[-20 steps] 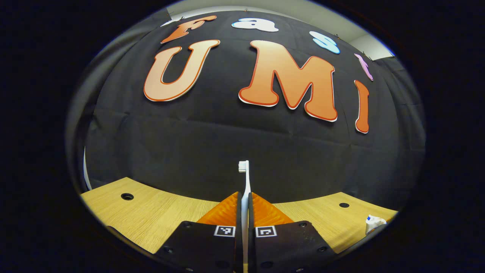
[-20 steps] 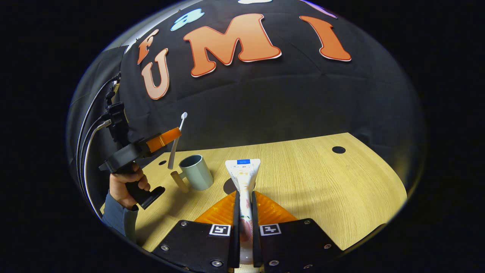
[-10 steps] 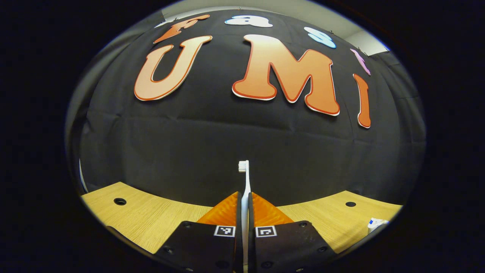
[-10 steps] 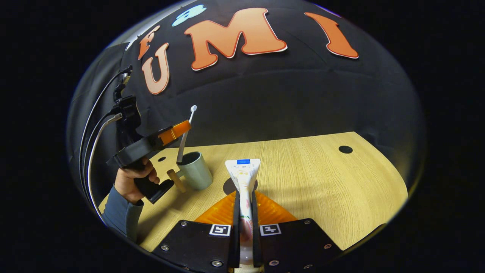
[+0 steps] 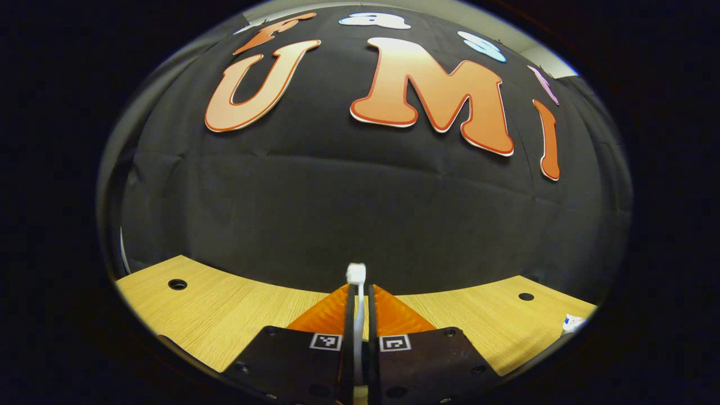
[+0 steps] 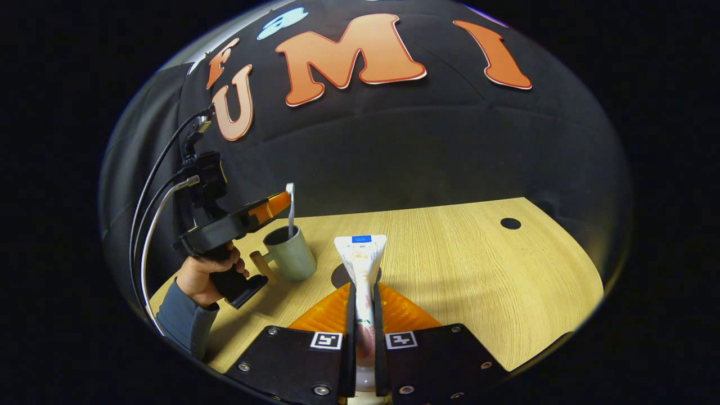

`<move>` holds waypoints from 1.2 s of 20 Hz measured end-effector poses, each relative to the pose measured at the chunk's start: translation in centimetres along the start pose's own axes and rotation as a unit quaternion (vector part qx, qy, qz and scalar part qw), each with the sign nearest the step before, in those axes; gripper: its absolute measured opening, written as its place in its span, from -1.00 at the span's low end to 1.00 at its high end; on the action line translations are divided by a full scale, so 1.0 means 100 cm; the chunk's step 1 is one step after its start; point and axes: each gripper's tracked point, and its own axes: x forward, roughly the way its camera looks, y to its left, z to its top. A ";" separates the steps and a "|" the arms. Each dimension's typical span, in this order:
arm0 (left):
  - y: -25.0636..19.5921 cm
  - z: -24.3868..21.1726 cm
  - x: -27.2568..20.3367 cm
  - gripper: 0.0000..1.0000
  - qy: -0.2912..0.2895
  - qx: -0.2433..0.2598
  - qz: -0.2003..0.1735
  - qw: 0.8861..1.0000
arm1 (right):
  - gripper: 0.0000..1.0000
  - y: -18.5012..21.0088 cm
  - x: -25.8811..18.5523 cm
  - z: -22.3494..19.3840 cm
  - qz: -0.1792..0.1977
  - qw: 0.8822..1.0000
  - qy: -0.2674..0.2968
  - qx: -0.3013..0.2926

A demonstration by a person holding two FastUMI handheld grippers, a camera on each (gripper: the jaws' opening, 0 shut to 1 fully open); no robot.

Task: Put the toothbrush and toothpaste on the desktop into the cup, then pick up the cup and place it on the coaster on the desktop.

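A white toothbrush (image 5: 356, 315) stands low between the fingers of my left gripper (image 5: 359, 289), which are slightly apart, so this gripper is open. In the right gripper view the left gripper (image 6: 270, 205) hovers at the rim of a grey-green cup (image 6: 292, 256) with a wooden handle, and the toothbrush (image 6: 290, 205) stands upright with its lower end inside the cup. My right gripper (image 6: 363, 287) is shut on a white toothpaste tube (image 6: 361, 259), held above the table. A dark round coaster (image 6: 337, 277) lies just behind the tube, right of the cup.
The wooden desktop (image 6: 461, 264) has small dark holes (image 6: 510, 223) near its far edge. A hand and sleeve (image 6: 191, 292) hold the left gripper, and cables (image 6: 152, 208) trail from it. The toothpaste tip (image 5: 574, 323) shows at the far right of the left gripper view.
The left gripper carried the toothbrush over the cup and lowered. Its fingers eased apart and the brush slid down between them into the cup. The right gripper kept still with the toothpaste.
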 end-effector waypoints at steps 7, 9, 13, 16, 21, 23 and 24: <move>0.009 -0.026 -0.040 0.32 0.077 0.020 -0.015 0.997 | -0.73 0.023 0.004 0.027 0.020 0.999 -0.037 0.006; 0.016 -0.019 -0.057 0.65 0.069 0.016 -0.017 0.997 | -0.73 0.034 0.007 0.041 0.031 0.998 -0.052 0.006; 0.033 -0.011 -0.097 0.95 0.067 0.023 -0.017 0.997 | -0.73 0.065 0.017 0.072 0.060 0.994 -0.092 -0.014; 0.054 -0.009 -0.132 0.95 0.067 0.033 -0.008 0.997 | -0.73 0.089 0.033 0.086 0.081 0.990 -0.109 -0.028; 0.099 -0.019 -0.171 0.96 0.072 0.048 0.029 0.996 | -0.73 0.130 0.059 0.106 0.118 0.983 -0.134 -0.032; 0.113 -0.030 -0.183 0.96 0.081 0.057 0.044 0.994 | -0.74 0.147 0.071 0.118 0.134 0.979 -0.152 -0.028; 0.117 -0.036 -0.188 0.96 0.086 0.056 0.046 0.994 | -0.73 0.152 0.077 0.123 0.138 0.977 -0.158 -0.023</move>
